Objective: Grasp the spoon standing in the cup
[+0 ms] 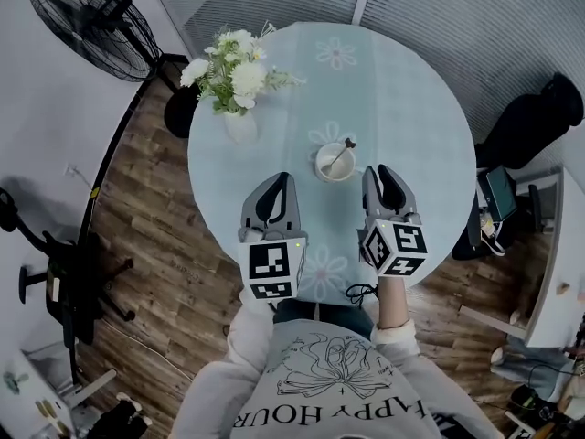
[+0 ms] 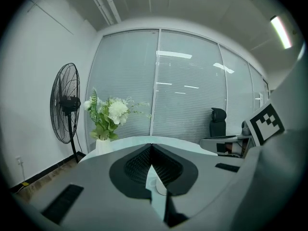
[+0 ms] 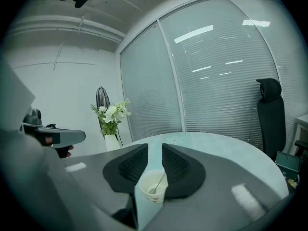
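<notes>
Right gripper (image 3: 155, 147) jaws spread, empty, aimed at white cup (image 3: 153, 189) | left gripper (image 2: 152, 147) tips pressed together, idle | spoon (image 1: 340, 155) leans in cup, mid-bench (image 1: 411, 108), just beyond both | risk: jaw clips rim, cup tips; thin handle slips aside.

- This looks like an office meeting room rather than a home.
- Full-height glass partition walls (image 2: 187, 95) with horizontal blinds drawn behind them close off the far side.
- Long strip lights (image 2: 281, 30) run across a plain white ceiling.
- A black high-backed office chair (image 3: 270, 114) stands by the glass.
- A tall black pedestal fan (image 2: 65, 105) stands against the bare white wall.
- The floor (image 1: 155, 208) is dark wood plank.
- A round bench (image 1: 411, 90) under a pale blue cloth carries a white vase of white flowers (image 1: 233, 80).
</notes>
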Available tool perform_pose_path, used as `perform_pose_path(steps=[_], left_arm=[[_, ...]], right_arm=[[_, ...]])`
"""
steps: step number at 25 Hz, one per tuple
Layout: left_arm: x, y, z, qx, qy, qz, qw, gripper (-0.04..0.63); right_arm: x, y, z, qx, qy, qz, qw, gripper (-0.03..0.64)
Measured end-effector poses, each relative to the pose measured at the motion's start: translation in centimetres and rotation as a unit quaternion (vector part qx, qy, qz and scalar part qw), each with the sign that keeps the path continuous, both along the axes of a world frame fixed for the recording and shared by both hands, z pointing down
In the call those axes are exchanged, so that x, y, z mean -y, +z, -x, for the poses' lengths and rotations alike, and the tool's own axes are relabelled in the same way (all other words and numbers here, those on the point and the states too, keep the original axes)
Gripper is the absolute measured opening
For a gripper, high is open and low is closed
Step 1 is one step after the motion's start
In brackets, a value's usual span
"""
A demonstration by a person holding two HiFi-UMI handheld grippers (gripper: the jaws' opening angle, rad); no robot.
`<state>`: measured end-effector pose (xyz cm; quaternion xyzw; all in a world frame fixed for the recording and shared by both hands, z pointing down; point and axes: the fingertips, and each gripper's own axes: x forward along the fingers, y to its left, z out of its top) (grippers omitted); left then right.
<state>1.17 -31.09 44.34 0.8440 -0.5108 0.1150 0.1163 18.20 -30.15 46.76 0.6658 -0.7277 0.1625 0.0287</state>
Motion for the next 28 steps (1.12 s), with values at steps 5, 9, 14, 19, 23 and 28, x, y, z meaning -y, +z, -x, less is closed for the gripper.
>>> perform_pose_path(steps=[5,9,14,19,23,28], left_arm=[[1.2,1.3,-0.5,0.000,-0.010,0.011,0.9999,0.006],[2.1,2.7,-1.1,0.002,-0.017,0.026,0.9995,0.006],[2.7,4.2,-1.9,0.007,-0.021,0.042,0.9989,0.006],[3.3,5.3,-2.5,0.007,-0.029,0.053,0.9982,0.006],[3.8,6.3,-2.5,0.009,-0.036,0.061,0.9974,0.006],[4.3,7.6,-2.2,0.016,-0.050,0.075,0.9958,0.006]], right_arm=[[2.0,1.5,-0.6,0.000,-0.017,0.015,1.000,0.091],[3.5,2.7,-1.2,-0.001,-0.029,0.023,0.999,0.101],[5.0,4.3,-1.7,-0.001,-0.044,0.034,0.998,0.109],[6.2,6.5,-1.9,0.005,-0.061,0.054,0.997,0.117],[7.0,8.4,-1.7,0.008,-0.075,0.071,0.995,0.117],[7.9,10.4,-1.6,0.012,-0.087,0.085,0.992,0.127]])
